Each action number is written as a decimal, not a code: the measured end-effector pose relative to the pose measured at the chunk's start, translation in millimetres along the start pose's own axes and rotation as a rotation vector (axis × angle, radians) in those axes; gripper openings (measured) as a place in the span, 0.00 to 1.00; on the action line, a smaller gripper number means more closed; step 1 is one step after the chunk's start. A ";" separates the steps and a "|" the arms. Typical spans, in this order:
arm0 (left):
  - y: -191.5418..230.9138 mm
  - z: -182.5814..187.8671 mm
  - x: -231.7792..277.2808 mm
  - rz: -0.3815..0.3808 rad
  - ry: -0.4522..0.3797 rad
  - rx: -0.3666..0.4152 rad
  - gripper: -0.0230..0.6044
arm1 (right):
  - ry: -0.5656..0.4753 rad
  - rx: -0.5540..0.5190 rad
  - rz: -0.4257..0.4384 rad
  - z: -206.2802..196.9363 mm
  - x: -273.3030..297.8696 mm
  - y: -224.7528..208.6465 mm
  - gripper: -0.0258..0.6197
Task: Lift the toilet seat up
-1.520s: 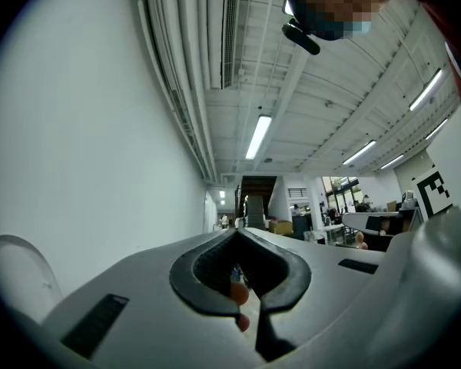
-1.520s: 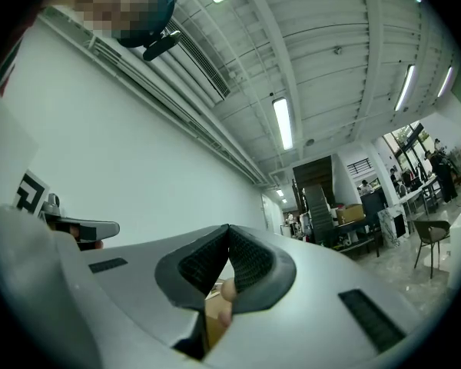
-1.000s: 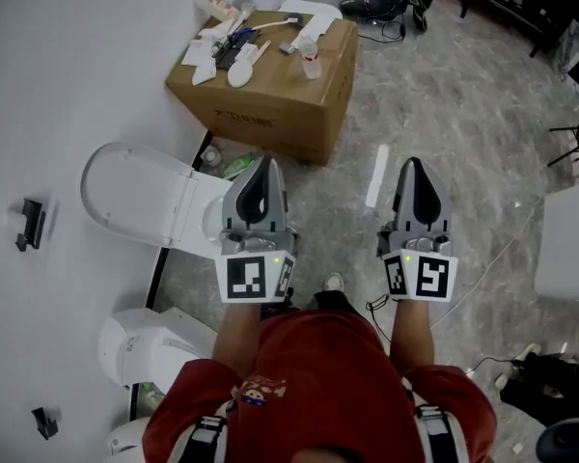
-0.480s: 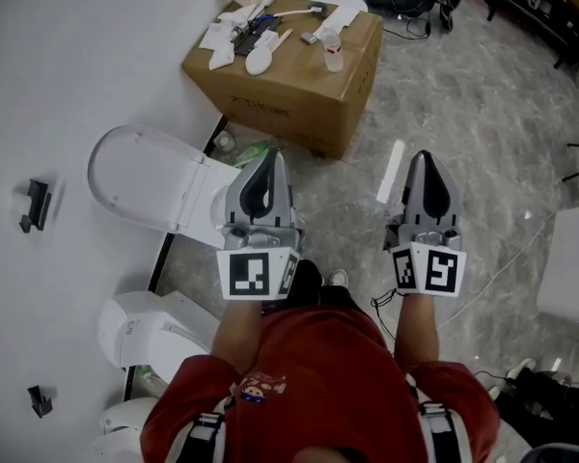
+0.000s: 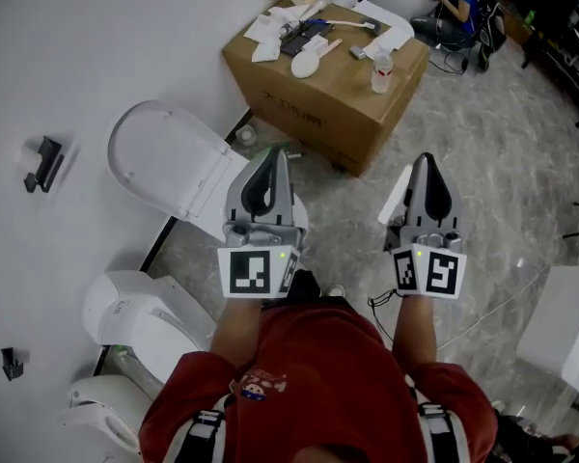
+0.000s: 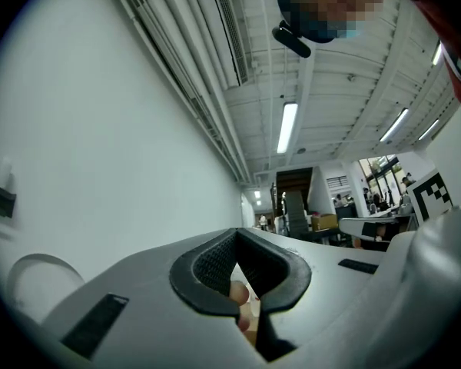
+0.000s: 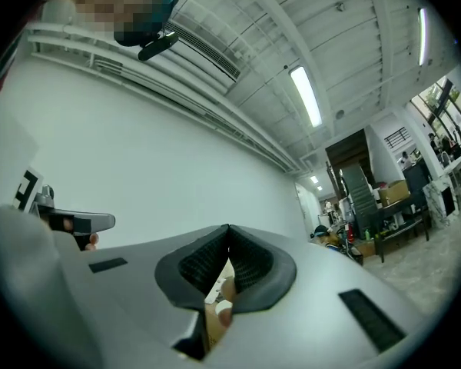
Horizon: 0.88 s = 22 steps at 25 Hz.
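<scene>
I'm in the approach, I judge: left gripper (image 5: 270, 167) and right gripper (image 5: 427, 170) hover, jaws pressed together, empty. The toilet lid (image 5: 164, 167) stands raised. Next I must lower the left one to find the seat, hidden behind it.

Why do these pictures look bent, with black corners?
Left gripper view: a wide-angle lens curves the ceiling pipes and blackens the corners. Right gripper view: same bending, and the ceiling lamp is blown out white. Head view: dimmer overall, milder bending, with the cardboard box in sharp focus.
</scene>
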<state>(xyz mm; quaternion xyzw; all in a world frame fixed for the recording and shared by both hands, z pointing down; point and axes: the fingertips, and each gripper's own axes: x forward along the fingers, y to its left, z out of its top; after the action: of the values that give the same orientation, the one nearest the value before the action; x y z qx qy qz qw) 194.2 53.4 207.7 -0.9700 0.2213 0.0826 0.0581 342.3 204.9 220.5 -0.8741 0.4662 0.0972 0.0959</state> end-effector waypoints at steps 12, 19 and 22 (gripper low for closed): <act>145.5 -5.5 -23.9 0.261 -0.017 0.002 0.05 | 0.010 0.008 0.245 -23.3 100.2 129.6 0.06; 226.9 -10.5 -51.2 0.406 0.005 0.012 0.05 | 0.036 0.023 0.371 -42.3 143.7 209.0 0.06; 255.6 -10.7 -67.1 0.465 0.006 0.017 0.05 | 0.042 0.028 0.423 -47.3 155.1 242.0 0.06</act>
<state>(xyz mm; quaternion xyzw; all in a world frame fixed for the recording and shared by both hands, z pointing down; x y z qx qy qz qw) 23.8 -148.9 211.1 -0.8926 0.4397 0.0890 0.0448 229.2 -63.2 207.1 -0.7572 0.6424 0.0903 0.0757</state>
